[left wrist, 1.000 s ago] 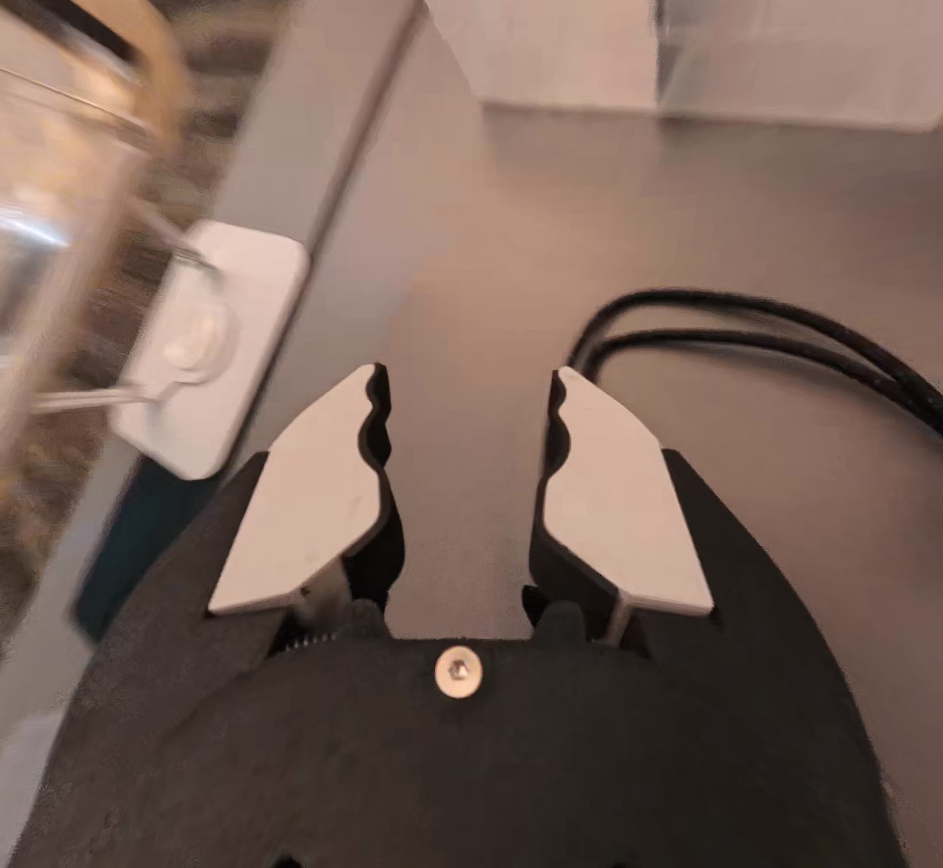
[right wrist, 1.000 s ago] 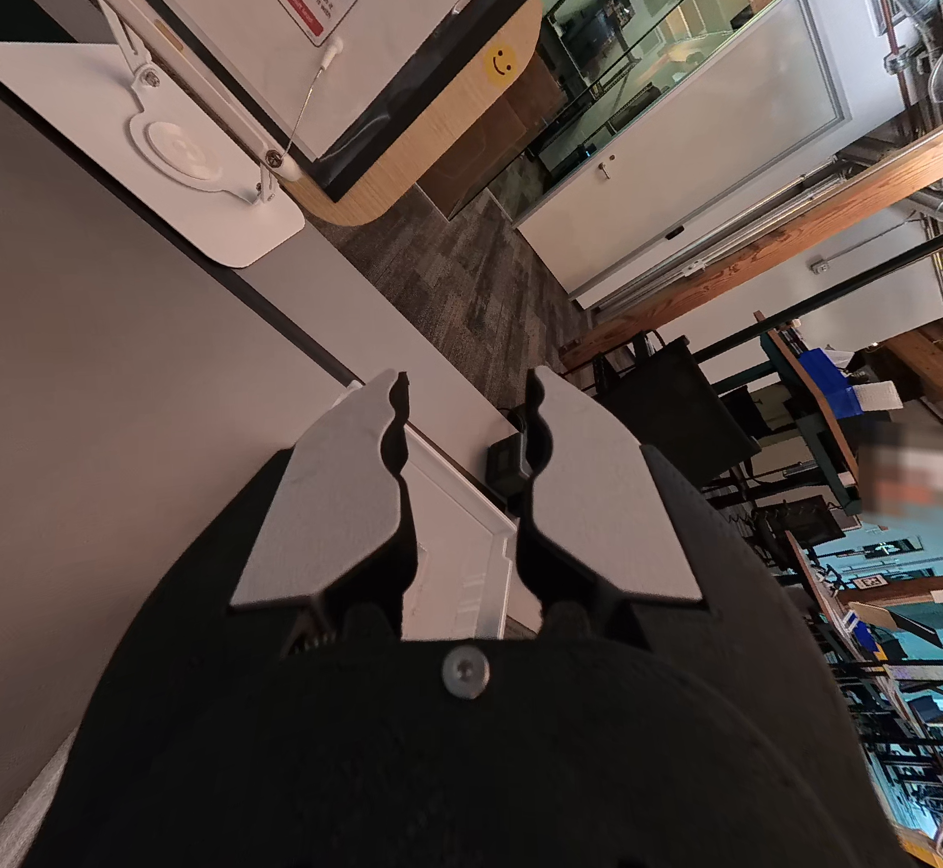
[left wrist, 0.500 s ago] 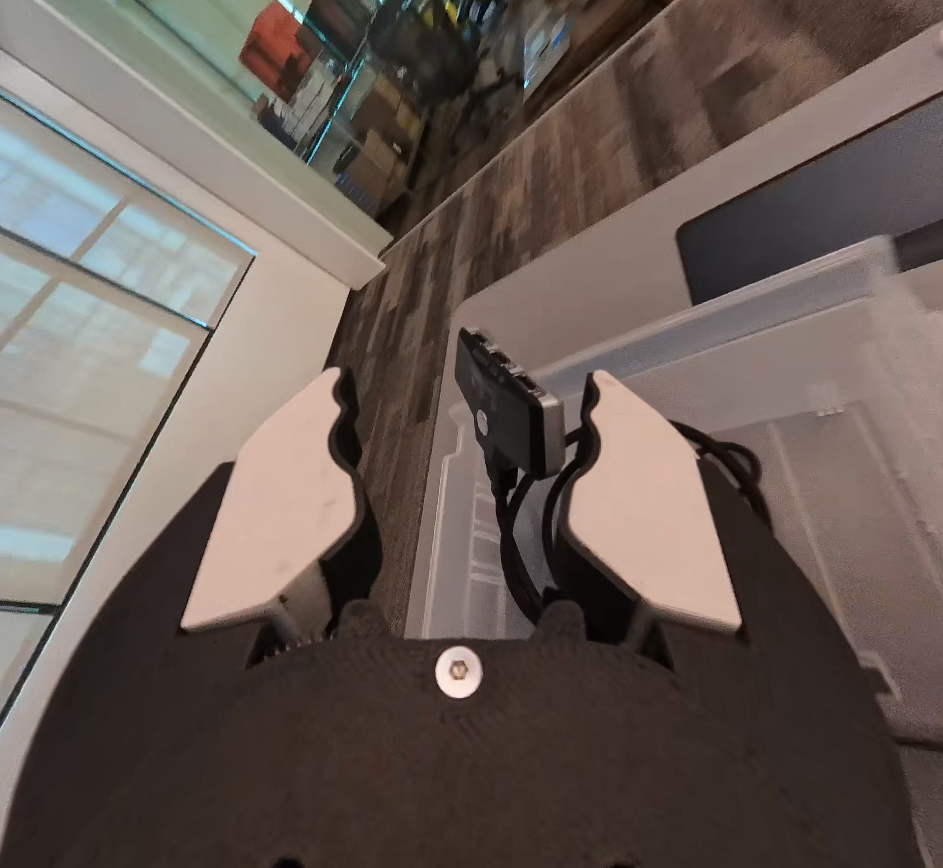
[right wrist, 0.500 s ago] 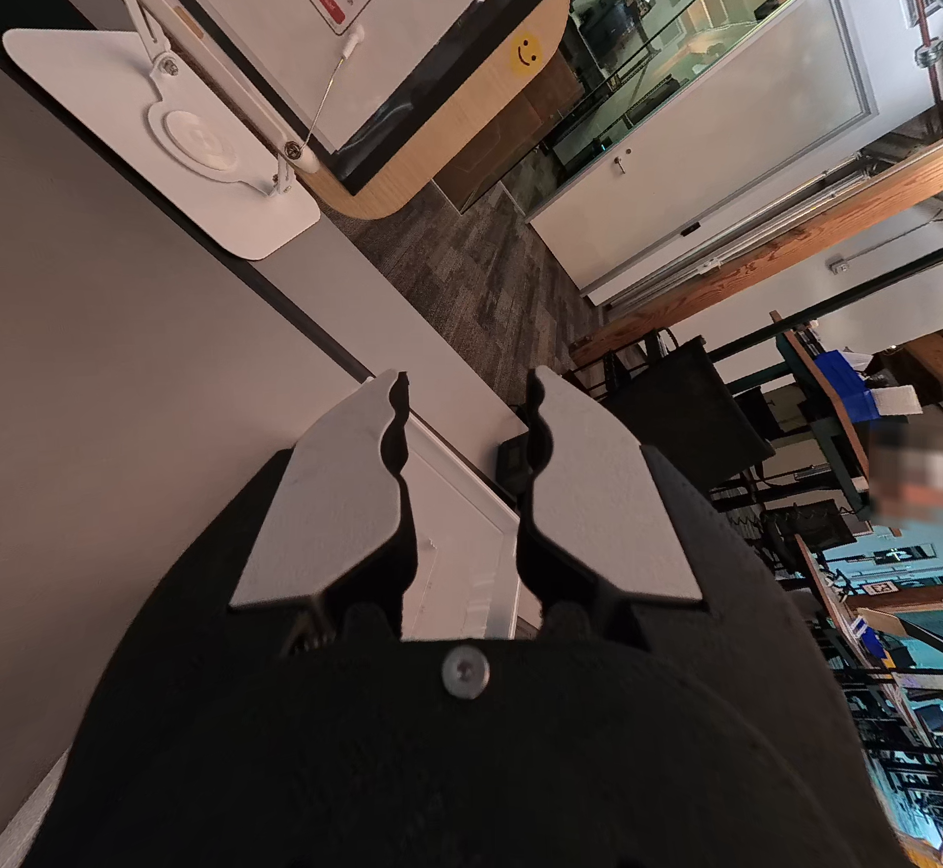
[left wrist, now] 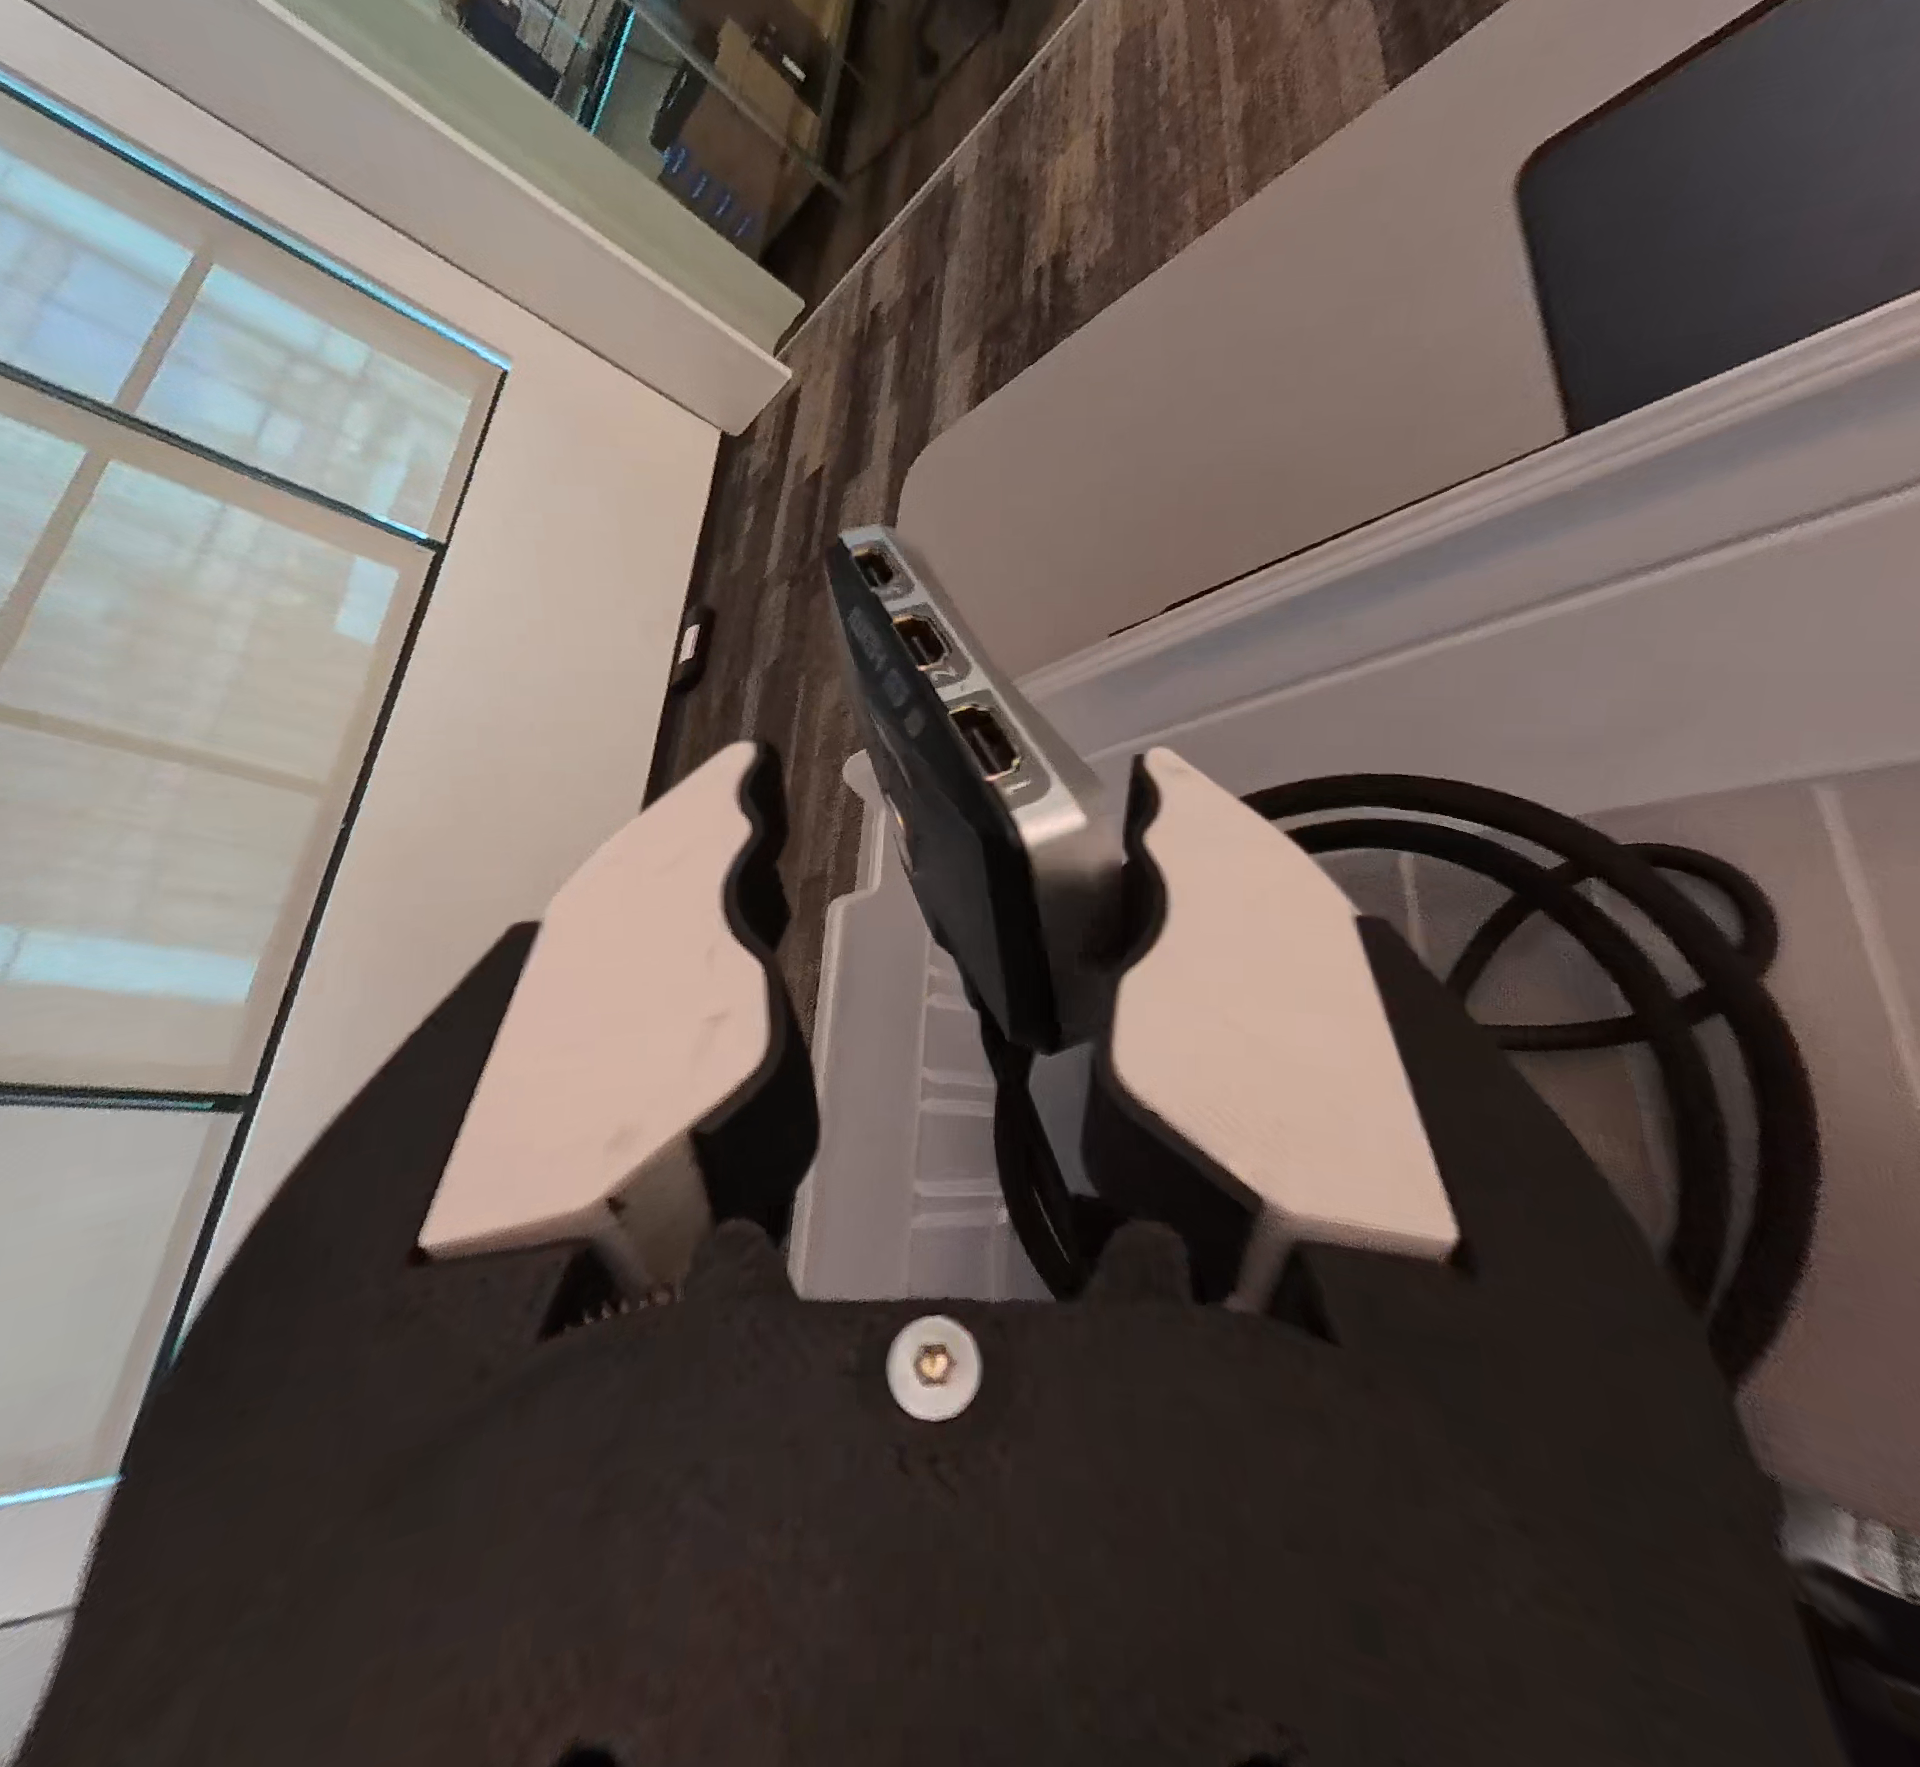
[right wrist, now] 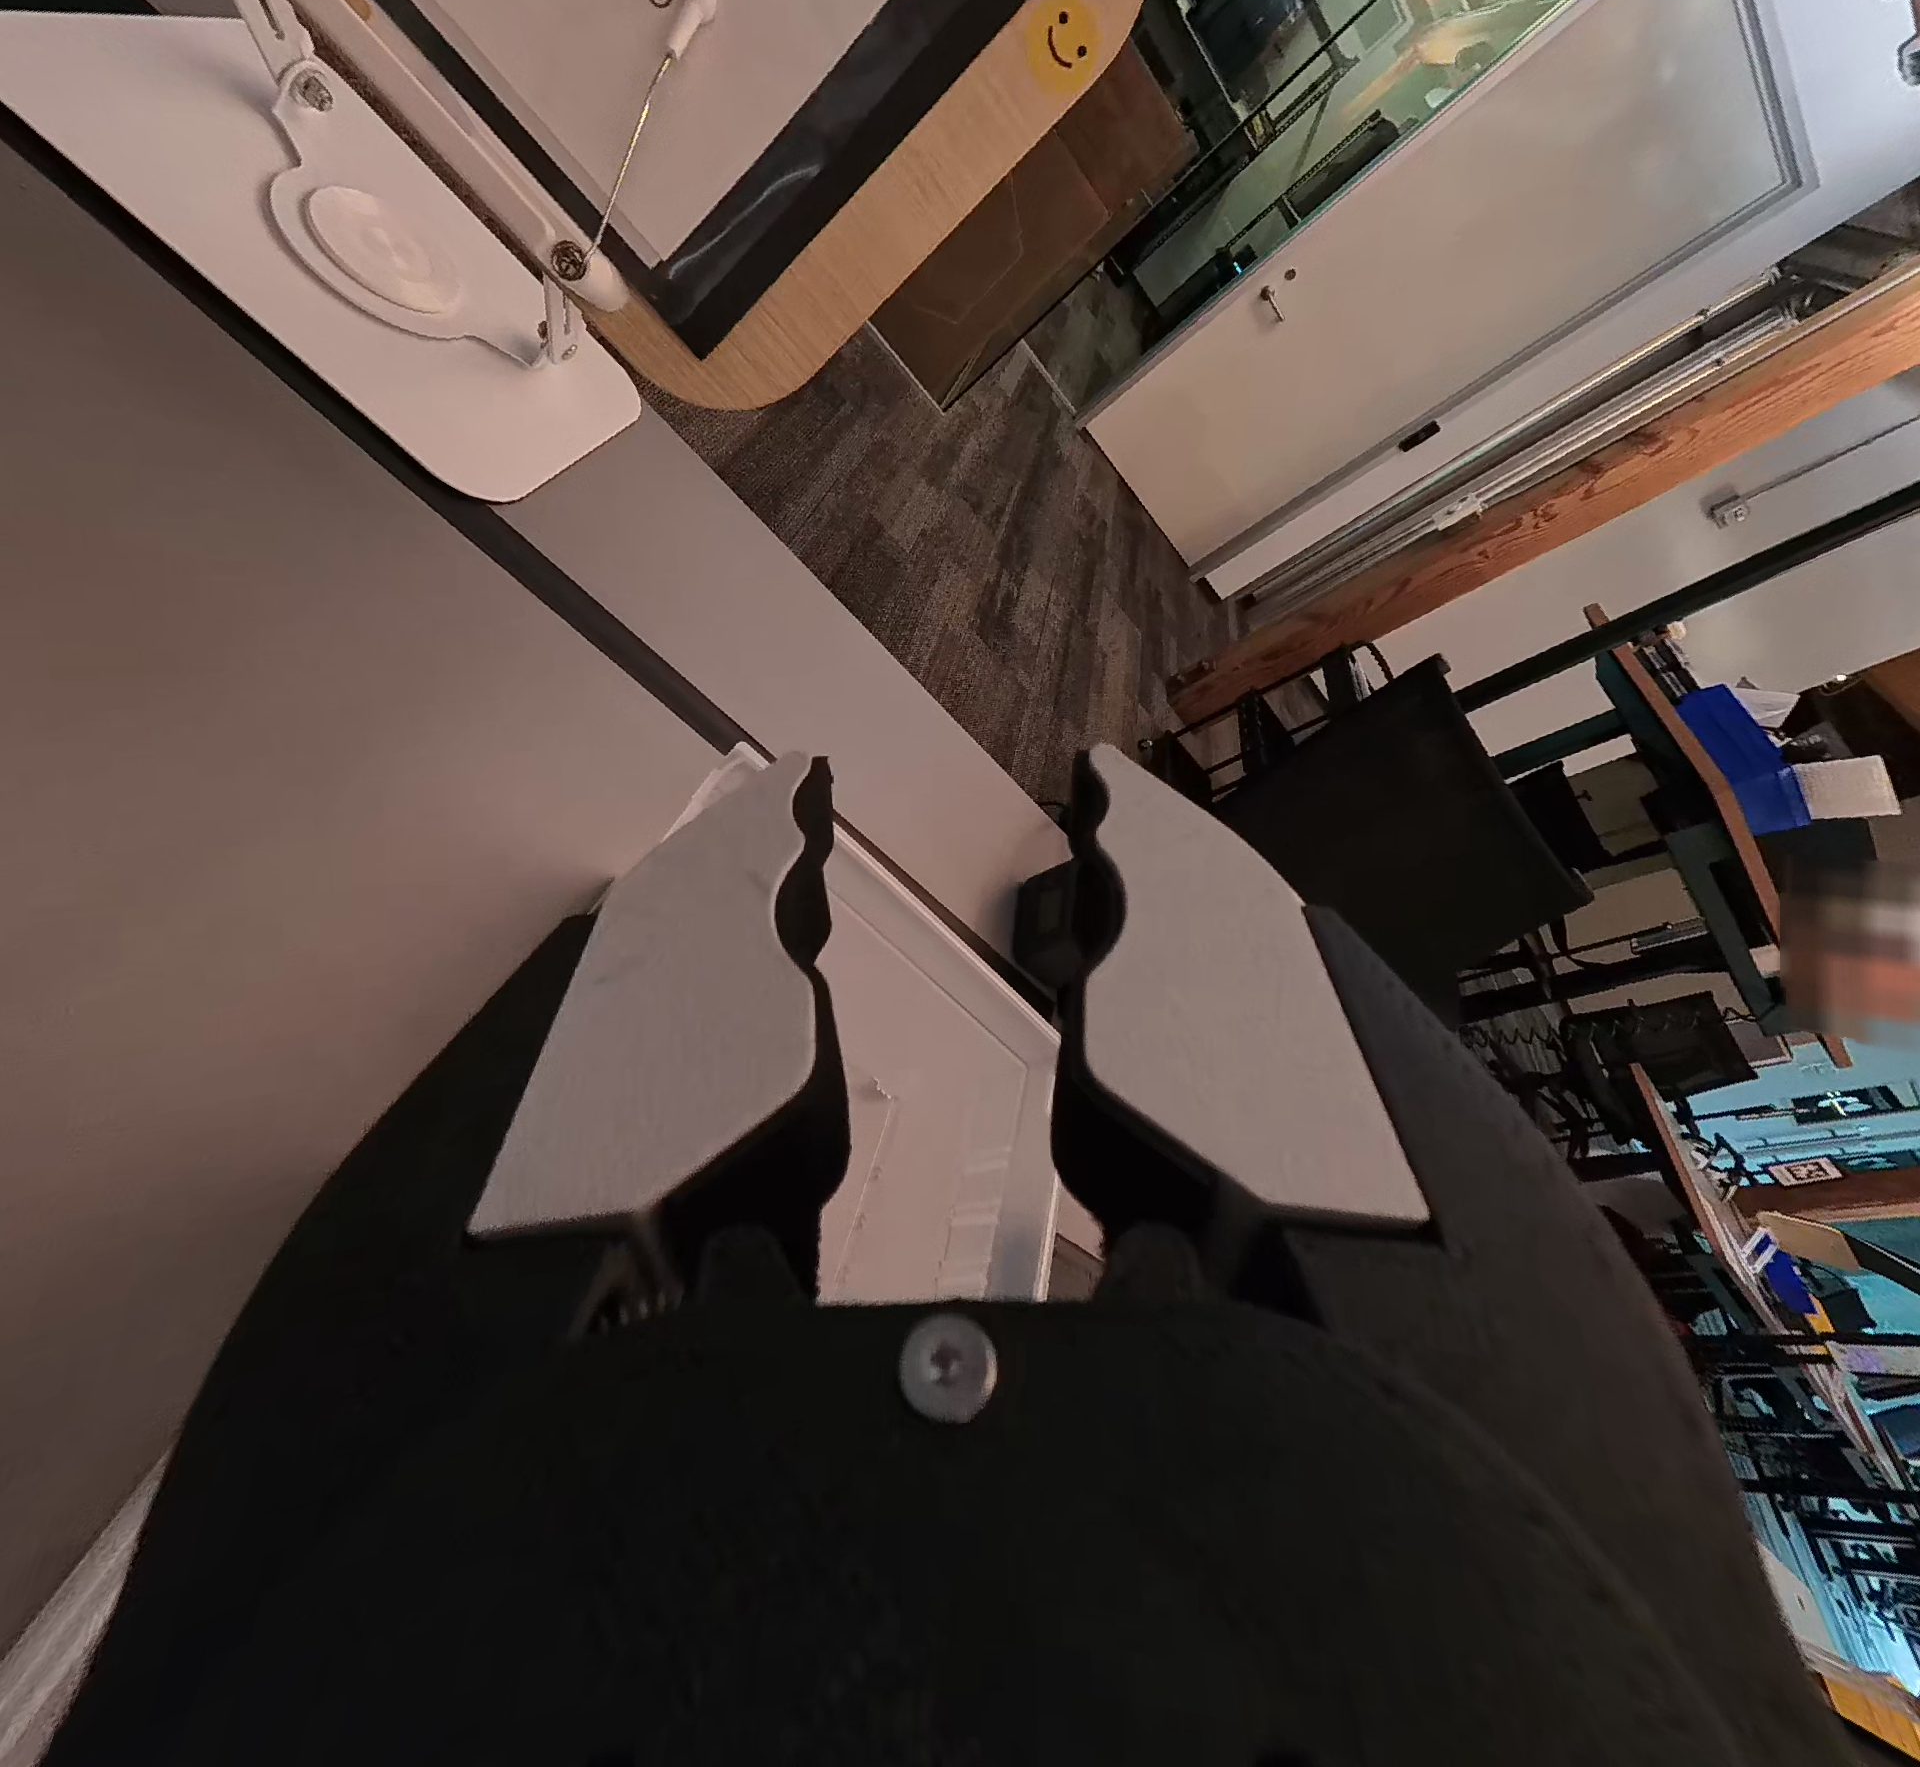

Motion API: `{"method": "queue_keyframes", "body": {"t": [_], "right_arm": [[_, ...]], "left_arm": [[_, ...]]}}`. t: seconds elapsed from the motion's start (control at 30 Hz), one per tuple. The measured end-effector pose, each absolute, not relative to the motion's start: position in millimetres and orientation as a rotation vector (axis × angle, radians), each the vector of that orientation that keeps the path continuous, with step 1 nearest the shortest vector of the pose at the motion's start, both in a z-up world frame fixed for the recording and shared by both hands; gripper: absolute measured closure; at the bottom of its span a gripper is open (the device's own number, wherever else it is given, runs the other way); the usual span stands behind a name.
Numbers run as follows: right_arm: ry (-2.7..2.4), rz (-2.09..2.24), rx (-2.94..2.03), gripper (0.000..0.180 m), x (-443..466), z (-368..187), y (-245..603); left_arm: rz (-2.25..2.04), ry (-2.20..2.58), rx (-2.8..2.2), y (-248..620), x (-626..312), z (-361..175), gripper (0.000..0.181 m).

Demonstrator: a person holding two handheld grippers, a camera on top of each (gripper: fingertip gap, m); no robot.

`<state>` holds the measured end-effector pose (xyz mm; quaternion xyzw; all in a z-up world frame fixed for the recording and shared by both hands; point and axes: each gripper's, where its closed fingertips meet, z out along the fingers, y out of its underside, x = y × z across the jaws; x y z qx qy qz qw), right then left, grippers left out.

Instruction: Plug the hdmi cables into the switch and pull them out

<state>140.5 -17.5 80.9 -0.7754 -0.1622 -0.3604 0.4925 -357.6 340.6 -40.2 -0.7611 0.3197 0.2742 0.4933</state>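
Note:
The HDMI switch (left wrist: pixel 935 813) is a slim black and silver box with three empty ports along one edge. It stands on edge at the corner of a clear plastic bin (left wrist: pixel 1455 616). My left gripper (left wrist: pixel 951 767) is open around it: the switch lies close against the right finger (left wrist: pixel 1226 938), with a gap to the left one. Black HDMI cables (left wrist: pixel 1704 886) lie coiled in the bin behind that finger. My right gripper (right wrist: pixel 951 767) is open and empty above the bin's white rim (right wrist: pixel 935 1021). A small black box (right wrist: pixel 1044 917) shows partly behind its right finger.
A white stand base (right wrist: pixel 312 263) sits on the grey table (right wrist: pixel 260 678) at the far left. A dark mat (left wrist: pixel 1714 242) lies on the table beyond the bin. Carpeted floor (right wrist: pixel 987 554) drops away past the table's edge. A person is far off at the right.
The left view swung from the tabletop and cables to the bin, then closed in until the switch stood between its open fingers. The right gripper barely moved and stayed open.

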Motion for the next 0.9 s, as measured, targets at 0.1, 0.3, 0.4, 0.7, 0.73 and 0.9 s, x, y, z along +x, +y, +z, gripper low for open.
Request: {"method": "queue_keyframes", "body": {"t": [0.1, 0.3, 0.4, 0.7, 0.73, 0.9], "right_arm": [[-0.395, -0.872, -1.887, 0.135, 140.9, 79.4, -17.1], [-0.399, -0.872, -1.896, 0.135, 141.2, 78.2, -18.0], [-0.396, -0.87, -1.891, 0.135, 141.4, 79.5, -18.8], [-0.401, -0.874, -1.897, 0.135, 141.0, 78.6, -18.6], [-0.404, -0.875, -1.898, 0.135, 140.5, 78.3, -18.4], [-0.415, -0.877, -1.901, 0.135, 137.9, 77.2, -17.1]], "left_arm": [[0.638, 0.777, -1.785, 341.4, -356.6, -36.4, 0.147], [0.501, 0.742, -1.699, 327.3, -350.6, -9.2, 0.158], [0.409, 0.718, -1.666, 316.9, -349.7, 10.6, 0.158], [0.336, 0.58, -1.325, 244.9, -350.7, 138.5, 0.16], [0.323, 0.565, -1.269, 230.2, -349.5, 155.8, 0.16], [0.159, 0.522, -1.004, 140.8, -338.8, 228.8, 0.16]]}}
